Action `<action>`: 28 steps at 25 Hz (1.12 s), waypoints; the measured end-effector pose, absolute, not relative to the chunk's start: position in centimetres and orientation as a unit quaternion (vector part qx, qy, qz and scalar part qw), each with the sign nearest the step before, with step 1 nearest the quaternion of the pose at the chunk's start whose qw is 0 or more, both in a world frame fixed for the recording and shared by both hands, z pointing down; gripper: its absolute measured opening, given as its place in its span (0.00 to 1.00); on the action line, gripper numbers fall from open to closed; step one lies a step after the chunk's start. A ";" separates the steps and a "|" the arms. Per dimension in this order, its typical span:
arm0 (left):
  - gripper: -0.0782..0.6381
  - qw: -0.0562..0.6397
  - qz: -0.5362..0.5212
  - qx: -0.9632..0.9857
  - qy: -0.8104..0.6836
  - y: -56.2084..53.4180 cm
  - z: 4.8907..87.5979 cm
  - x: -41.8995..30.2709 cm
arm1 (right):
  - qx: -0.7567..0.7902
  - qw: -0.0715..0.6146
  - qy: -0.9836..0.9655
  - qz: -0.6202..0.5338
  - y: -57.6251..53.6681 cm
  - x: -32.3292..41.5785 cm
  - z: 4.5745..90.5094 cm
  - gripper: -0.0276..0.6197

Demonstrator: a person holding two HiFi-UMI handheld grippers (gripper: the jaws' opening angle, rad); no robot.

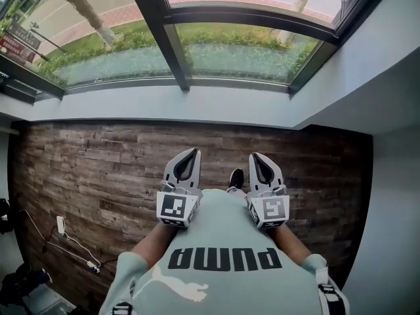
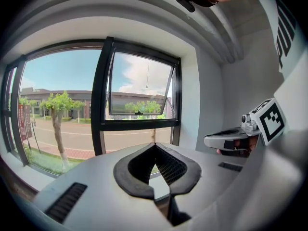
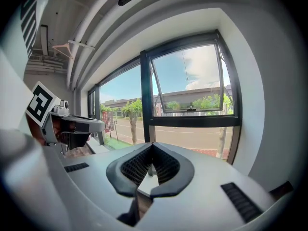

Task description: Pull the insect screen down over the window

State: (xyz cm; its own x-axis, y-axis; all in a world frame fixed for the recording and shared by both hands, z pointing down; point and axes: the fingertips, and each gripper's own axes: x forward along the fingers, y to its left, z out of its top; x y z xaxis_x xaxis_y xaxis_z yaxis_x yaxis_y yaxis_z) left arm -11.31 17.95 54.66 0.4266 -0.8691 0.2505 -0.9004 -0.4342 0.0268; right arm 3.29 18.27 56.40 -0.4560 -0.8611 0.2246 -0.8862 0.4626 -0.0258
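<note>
The window (image 1: 190,51) has a dark frame and stands beyond a white sill (image 1: 164,104); no insect screen shows over the glass. In both gripper views its right pane has a top-hung sash (image 2: 139,88) tilted open outward, and a thin cord (image 3: 184,64) hangs in that pane. My left gripper (image 1: 190,155) and right gripper (image 1: 257,157) are held side by side close to my body, pointing toward the window and well short of it. Both are shut with nothing between the pads. The left gripper's (image 2: 155,146) tips meet, as do the right gripper's (image 3: 152,146).
Dark wooden floor (image 1: 98,169) runs between me and the sill. A white plug and cable (image 1: 60,225) lie on it at the left, with dark items (image 1: 23,281) in the near left corner. A white wall (image 1: 394,110) bounds the right side. One shoe (image 1: 235,178) shows between the grippers.
</note>
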 end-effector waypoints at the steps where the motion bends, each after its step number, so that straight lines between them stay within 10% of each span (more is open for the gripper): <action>1: 0.13 0.075 0.101 0.841 -0.526 17.1 54.4 -10.5 | 0.512 0.087 -0.852 0.067 17.3 4.0 56.2 0.05; 28: 0.13 0.053 0.114 0.868 -0.481 -4.0 53.6 -5.6 | 0.578 0.093 -0.809 0.054 -0.6 10.2 54.7 0.05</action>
State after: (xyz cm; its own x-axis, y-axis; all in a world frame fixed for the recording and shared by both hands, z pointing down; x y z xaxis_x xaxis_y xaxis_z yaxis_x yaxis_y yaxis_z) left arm -5.61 -4.04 53.58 0.5118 -0.8225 0.2480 -0.8466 -0.5320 -0.0173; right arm 10.24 -0.63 54.65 -0.3143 -0.9252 0.2128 -0.9452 0.3259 0.0208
